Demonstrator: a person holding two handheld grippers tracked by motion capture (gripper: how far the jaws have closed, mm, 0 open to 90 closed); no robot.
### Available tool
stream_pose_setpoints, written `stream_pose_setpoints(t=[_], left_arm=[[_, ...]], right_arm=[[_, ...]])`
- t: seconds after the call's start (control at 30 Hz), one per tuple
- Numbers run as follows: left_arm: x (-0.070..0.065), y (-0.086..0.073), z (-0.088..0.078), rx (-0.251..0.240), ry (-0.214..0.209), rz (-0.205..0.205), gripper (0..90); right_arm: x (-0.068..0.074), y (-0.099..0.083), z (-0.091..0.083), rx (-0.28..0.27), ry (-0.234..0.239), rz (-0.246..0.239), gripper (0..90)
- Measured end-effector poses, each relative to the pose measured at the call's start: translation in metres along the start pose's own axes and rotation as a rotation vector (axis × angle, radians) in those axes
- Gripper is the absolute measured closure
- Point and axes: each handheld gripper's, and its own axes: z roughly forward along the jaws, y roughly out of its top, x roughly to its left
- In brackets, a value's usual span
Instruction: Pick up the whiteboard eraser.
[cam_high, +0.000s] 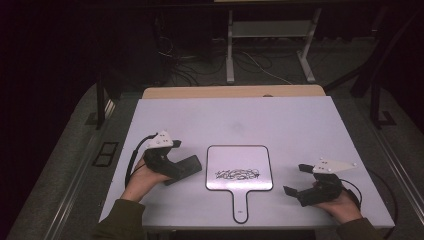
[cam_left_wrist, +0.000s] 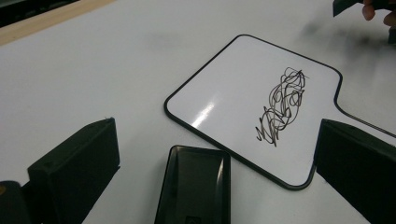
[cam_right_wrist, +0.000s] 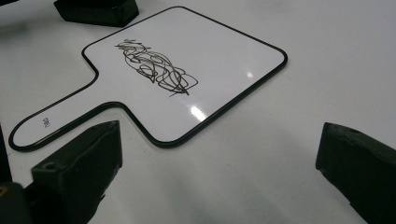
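Whiteboard paddle (cam_high: 239, 165) lies flat mid-tabletop (cam_high: 280, 120) in high view, black scribble (cam_high: 238, 174) on it, handle toward the person. Black eraser (cam_high: 183, 169) just left of it, by left hand-held gripper (cam_high: 172, 155); right hand-held gripper (cam_high: 295, 179) sits to board's right, jaws spread. Left gripper view: jaws wide apart, eraser (cam_left_wrist: 194, 184) between them w/o contact, board (cam_left_wrist: 243, 98) just beyond. Right gripper view: jaws spread, nothing held, board (cam_right_wrist: 210, 51) ahead, eraser (cam_right_wrist: 95, 11) past it.
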Motion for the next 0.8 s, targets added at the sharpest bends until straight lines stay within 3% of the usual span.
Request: stream_pose_setpoints(t=[0.2, 0.4, 0.57, 0.8], left_arm=[[0.007, 0.004, 0.007, 0.057, -0.015, 0.010, 0.6], [0.010, 0.004, 0.009, 0.096, 0.004, 0.033, 5.0], [0.011, 0.003, 0.009, 0.138, 0.008, 0.042, 12.7], [0.008, 0.001, 0.013, 0.216, -0.009, 0.062, 15.9]], right_arm=[[0.000, 0.000, 0.000, -0.003, 0.000, -0.001, 0.0], [0.000, -0.001, 0.000, -0.003, 0.001, -0.005, 0.0], [0.000, -0.001, 0.000, 0.000, 0.000, -0.006, 0.0], [-0.001, -0.001, 0.000, 0.003, -0.002, -0.008, 0.0]])
